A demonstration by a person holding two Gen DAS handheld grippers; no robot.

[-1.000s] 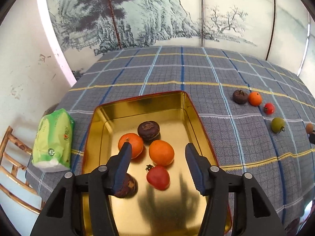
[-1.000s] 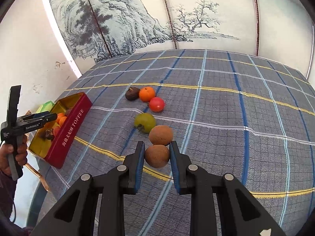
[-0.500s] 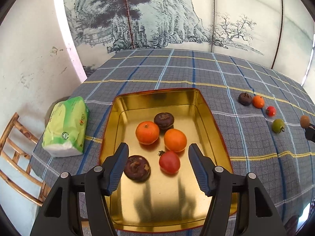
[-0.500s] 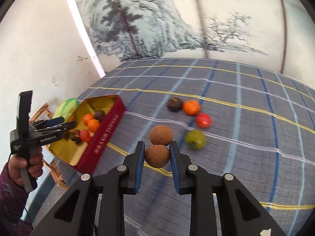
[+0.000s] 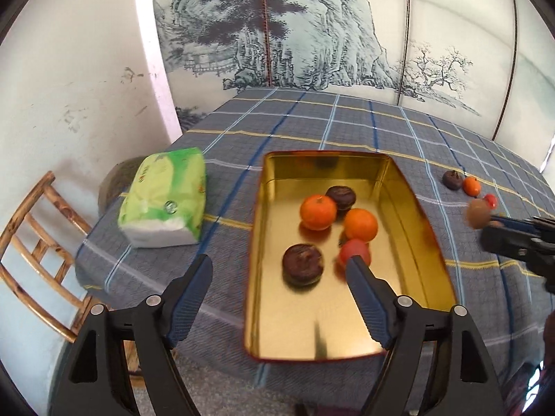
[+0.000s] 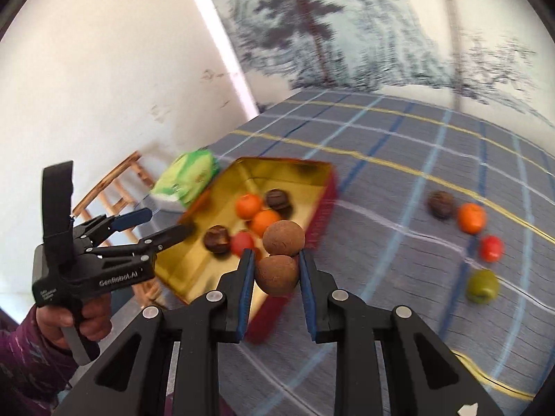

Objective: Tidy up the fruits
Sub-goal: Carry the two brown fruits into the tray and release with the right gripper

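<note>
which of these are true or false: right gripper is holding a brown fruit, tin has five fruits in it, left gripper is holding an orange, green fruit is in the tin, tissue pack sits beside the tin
1. The right gripper is holding a brown fruit. True.
2. The gold tin has five fruits in it. True: two oranges, two dark fruits and a red one.
3. The left gripper is holding an orange. False: it is open and empty, its jaws having just been opening with nothing held between them.
4. The green fruit is in the tin. False: it lies on the tablecloth, apart from the tin.
5. The tissue pack sits beside the tin. True.
</note>
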